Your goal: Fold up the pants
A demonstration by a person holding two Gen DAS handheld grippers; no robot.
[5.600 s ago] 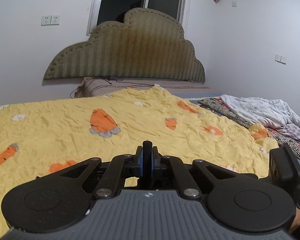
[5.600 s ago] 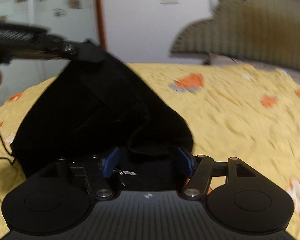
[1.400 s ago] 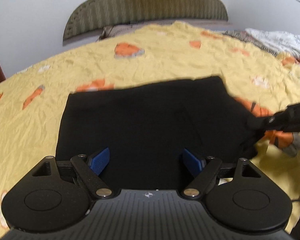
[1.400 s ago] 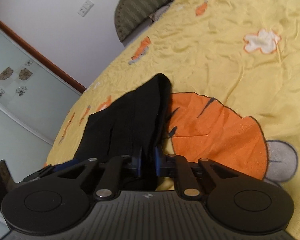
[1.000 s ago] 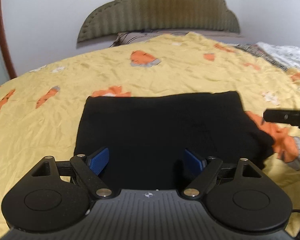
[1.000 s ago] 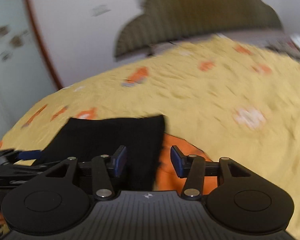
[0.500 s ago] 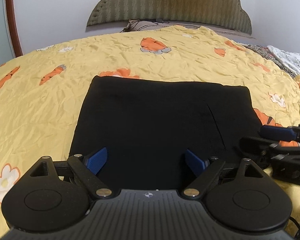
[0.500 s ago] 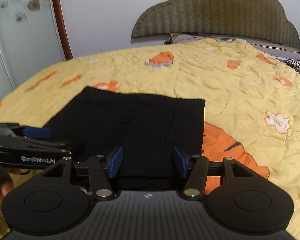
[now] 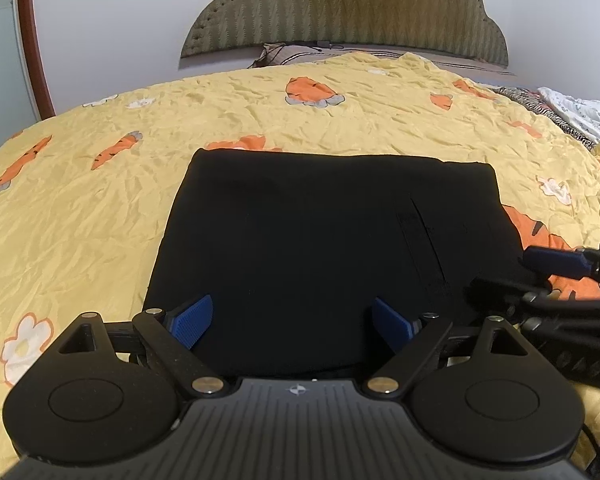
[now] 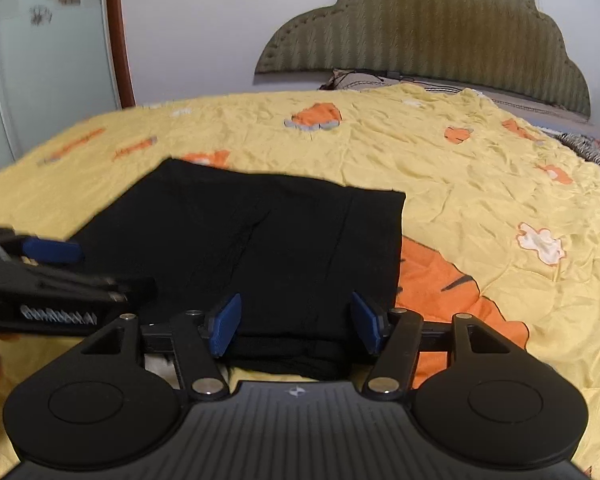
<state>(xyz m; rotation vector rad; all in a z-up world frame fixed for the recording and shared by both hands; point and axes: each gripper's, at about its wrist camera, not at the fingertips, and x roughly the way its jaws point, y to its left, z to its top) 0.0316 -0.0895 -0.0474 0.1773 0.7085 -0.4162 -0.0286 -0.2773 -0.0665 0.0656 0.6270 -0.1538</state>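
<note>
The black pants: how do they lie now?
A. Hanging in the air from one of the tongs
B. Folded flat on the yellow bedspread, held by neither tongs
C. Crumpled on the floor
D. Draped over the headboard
B: the black pants lie as a flat rectangle on the yellow bedspread, nothing gripping them.

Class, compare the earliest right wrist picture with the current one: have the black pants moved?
Yes. The pants hung bunched above the yellow bedspread; now they lie flat on it, folded.
</note>
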